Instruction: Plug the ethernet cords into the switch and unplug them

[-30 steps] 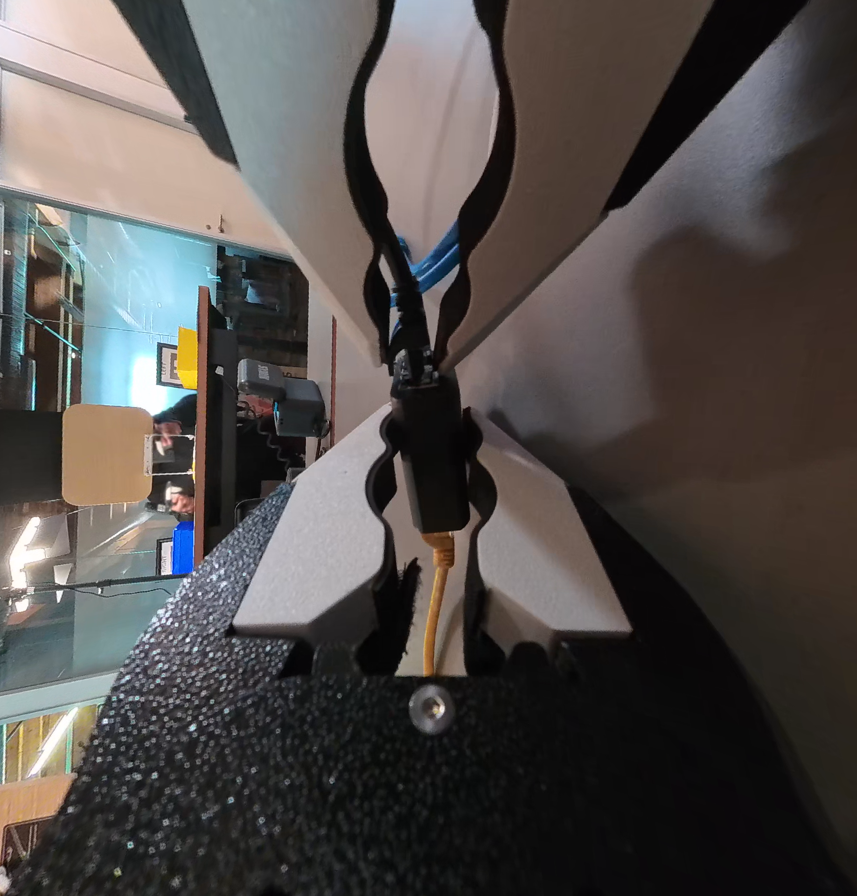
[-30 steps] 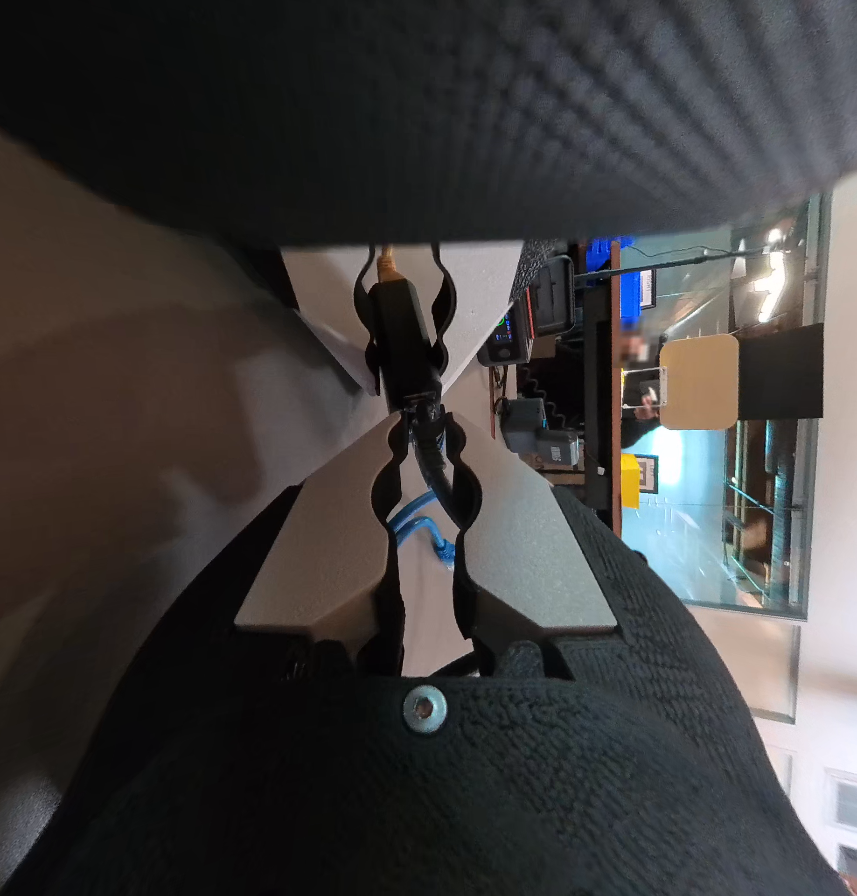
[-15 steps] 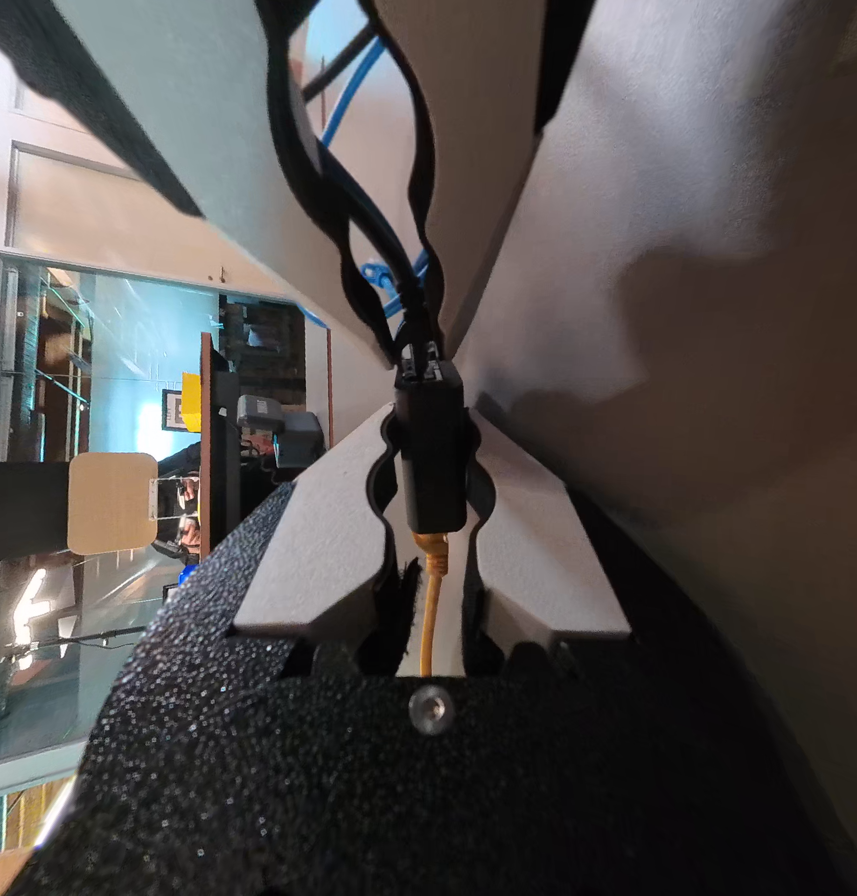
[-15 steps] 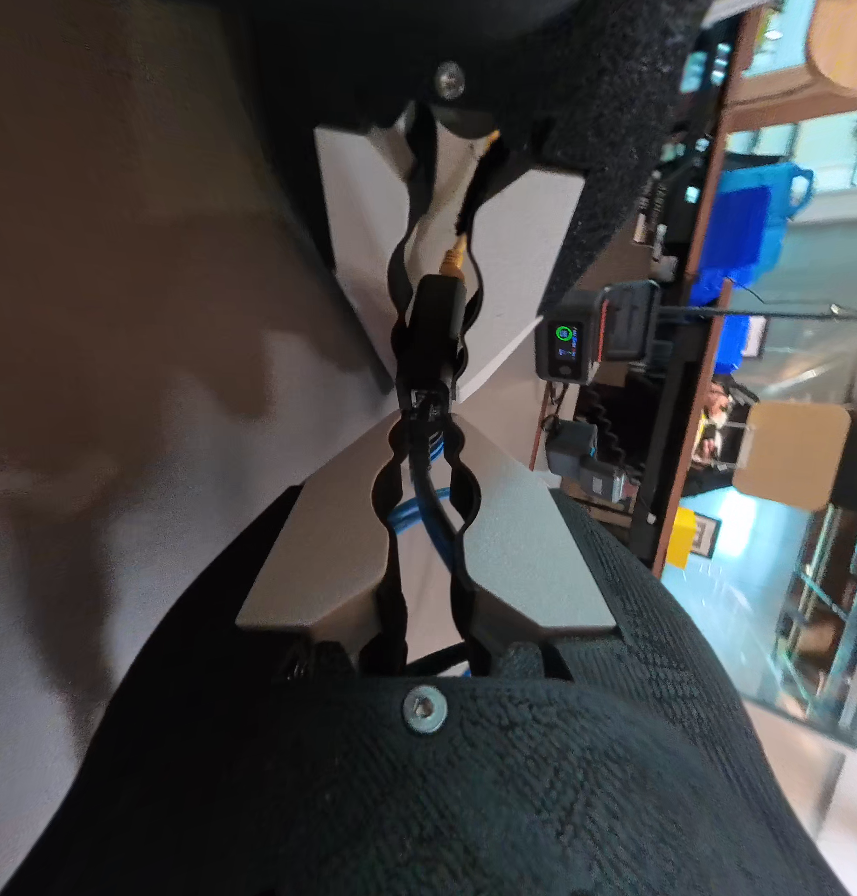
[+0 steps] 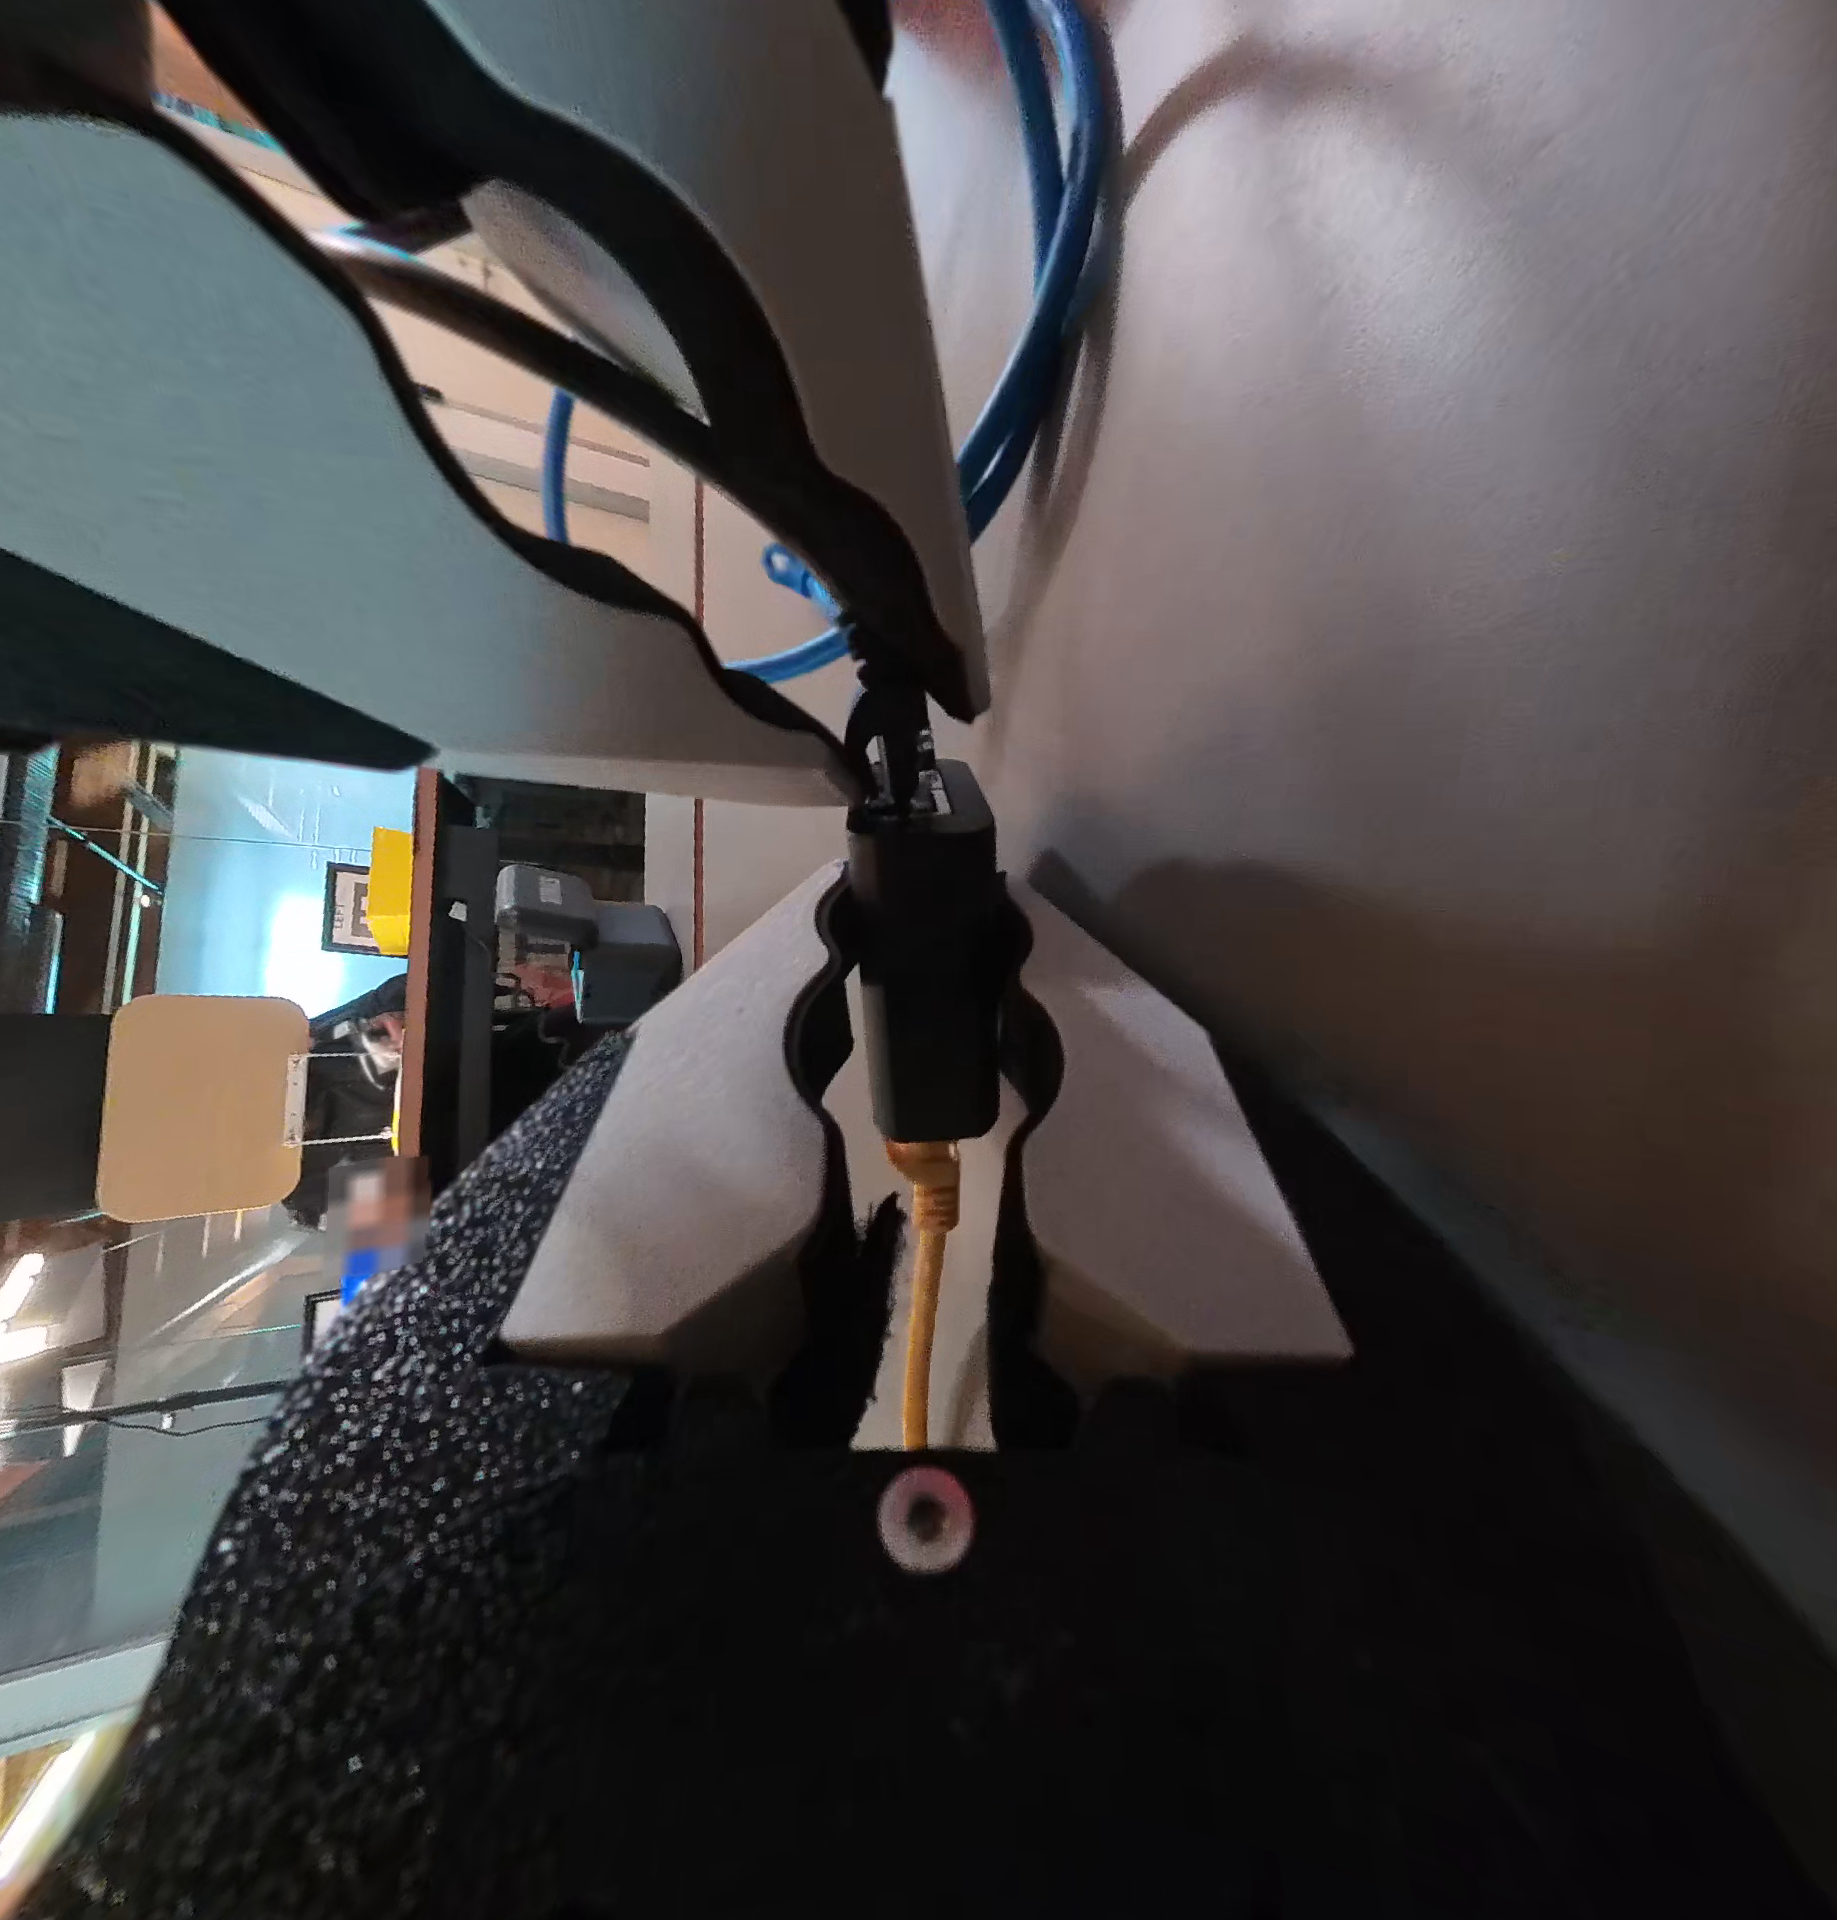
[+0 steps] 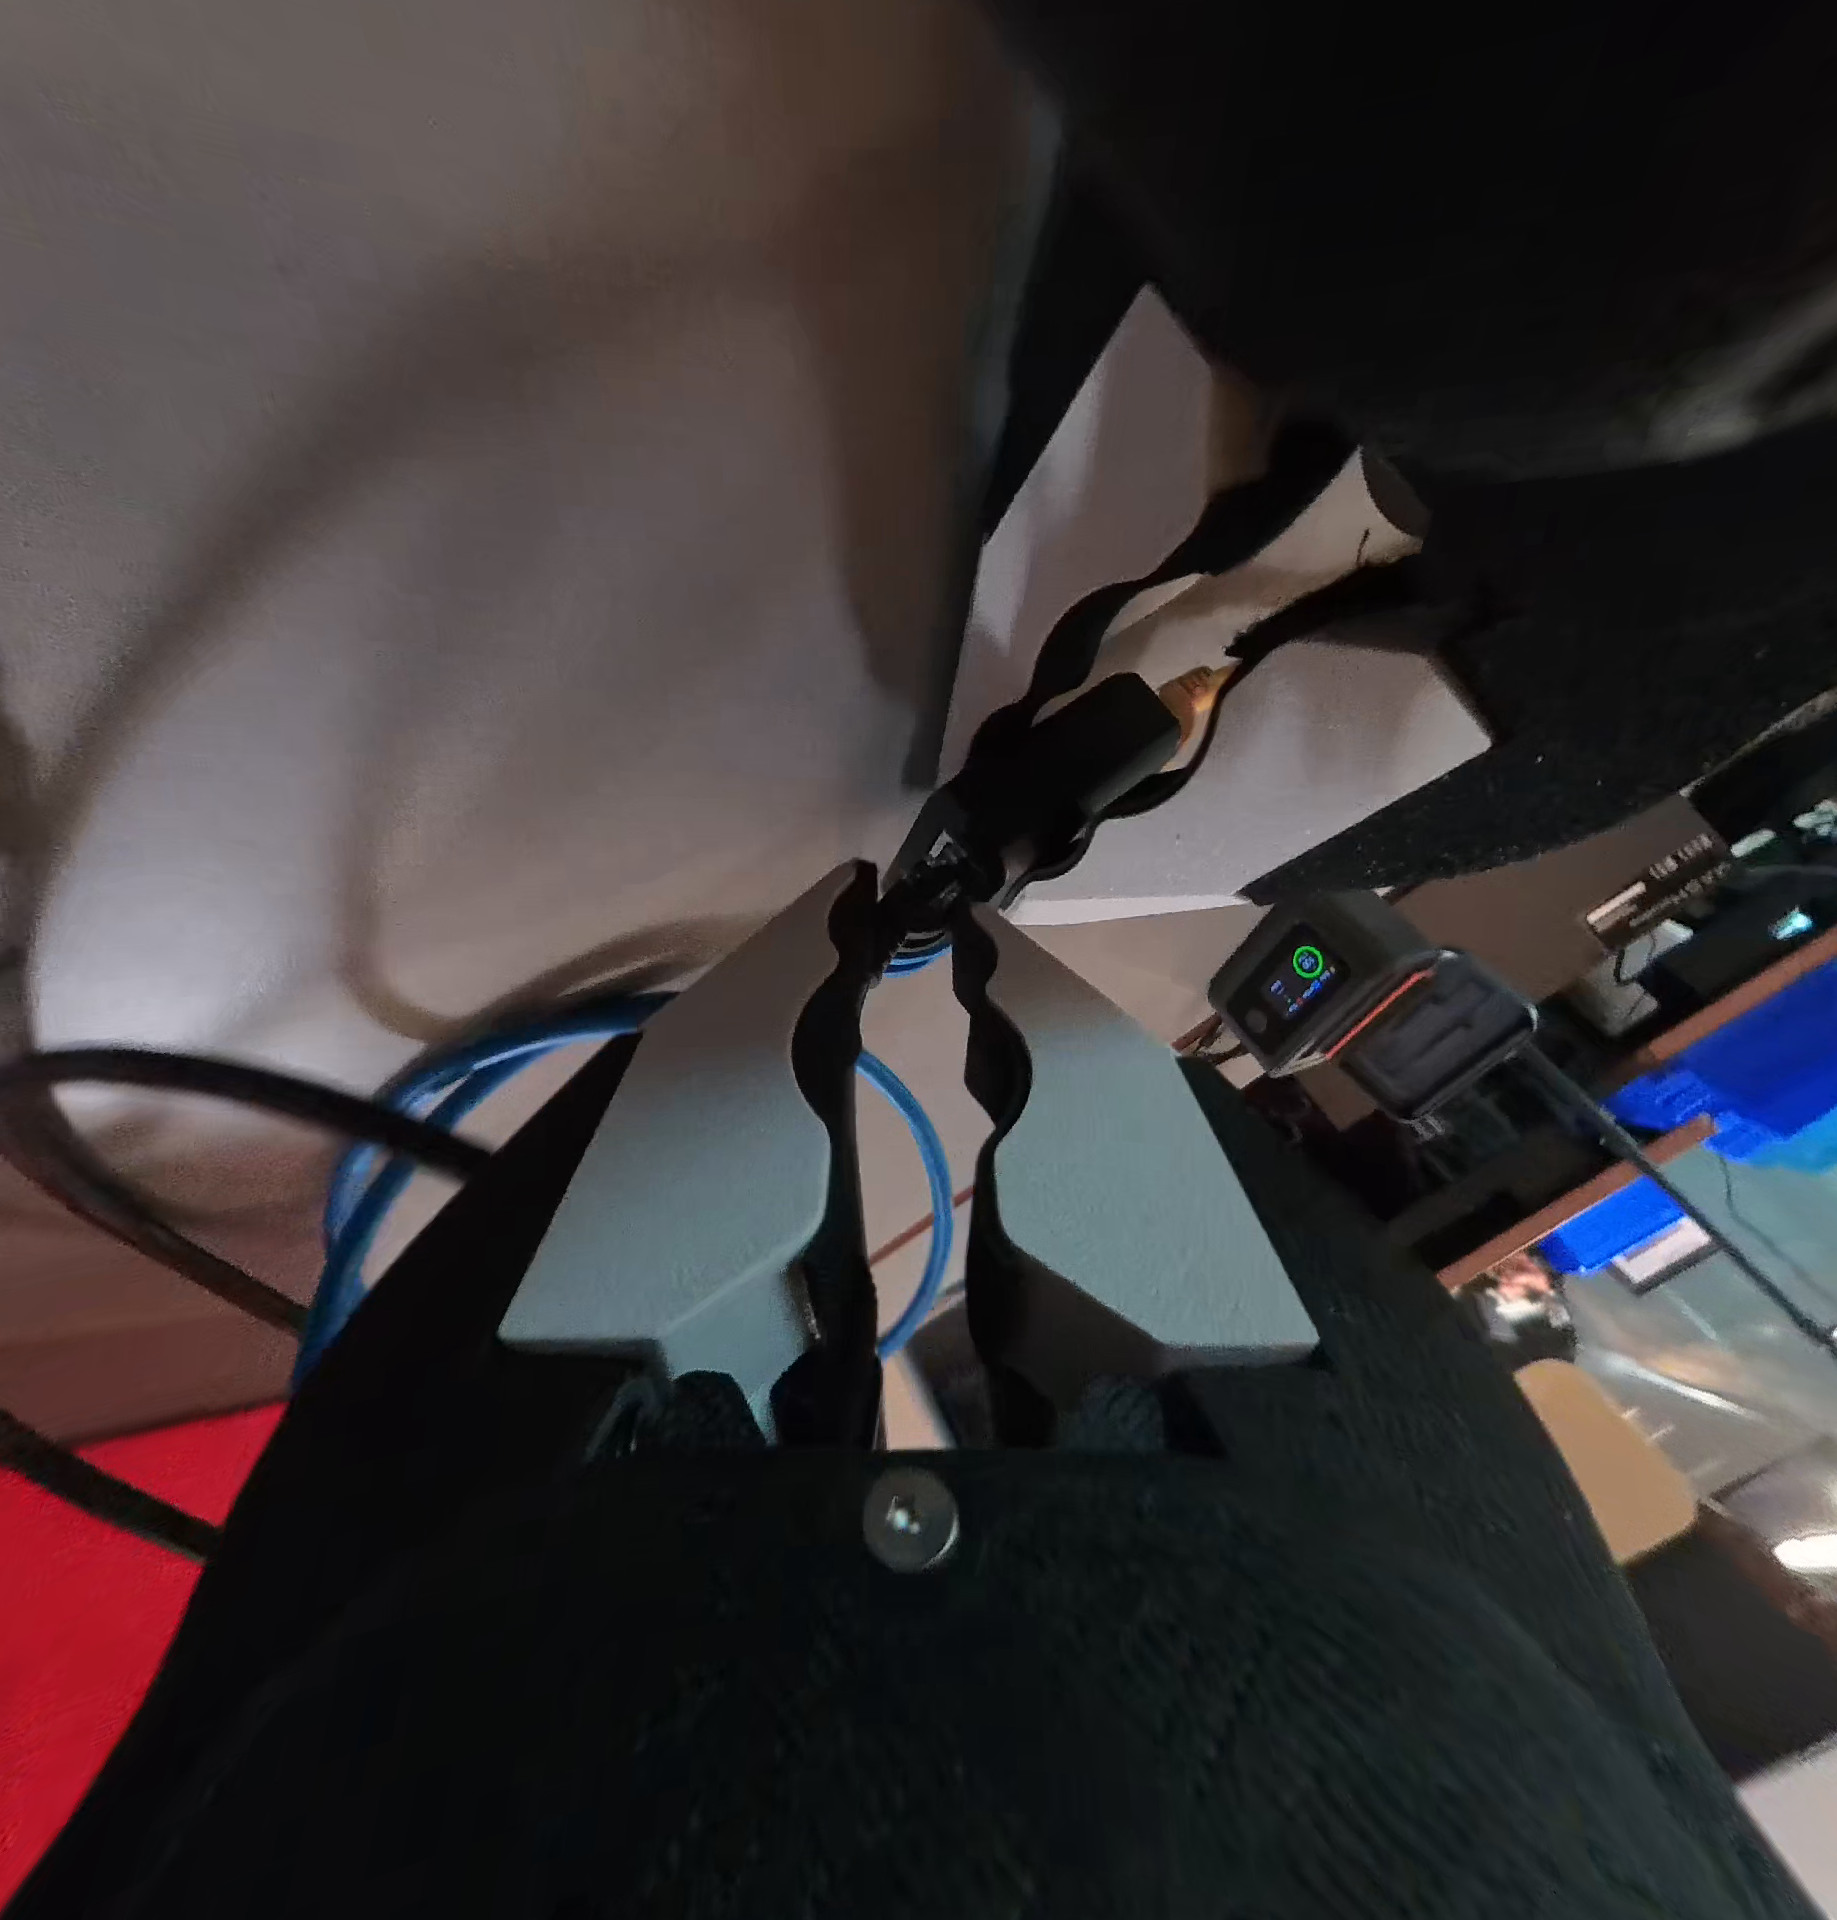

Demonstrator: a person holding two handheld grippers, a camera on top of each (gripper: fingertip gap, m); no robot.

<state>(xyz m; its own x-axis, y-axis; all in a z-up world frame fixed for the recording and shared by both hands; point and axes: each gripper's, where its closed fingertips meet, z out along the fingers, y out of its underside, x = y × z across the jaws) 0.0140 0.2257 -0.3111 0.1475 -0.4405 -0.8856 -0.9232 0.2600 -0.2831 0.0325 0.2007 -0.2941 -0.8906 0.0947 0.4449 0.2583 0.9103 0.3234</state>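
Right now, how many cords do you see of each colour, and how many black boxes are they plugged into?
Yellow cord: 1
Blue cord: 1
Black cord: 1
Black box: 1
Total: 4 things. The left gripper is shut on the box; the right gripper pinches the black cord at its plug.

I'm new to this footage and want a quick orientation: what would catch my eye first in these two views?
The small black switch at the centre of the left wrist view stands out, clamped in the left gripper, with a yellow cord plugged into its near end. The right gripper meets it head-on, pinching a black cord at the switch's other end. Blue cable loops behind on the pale tabletop.
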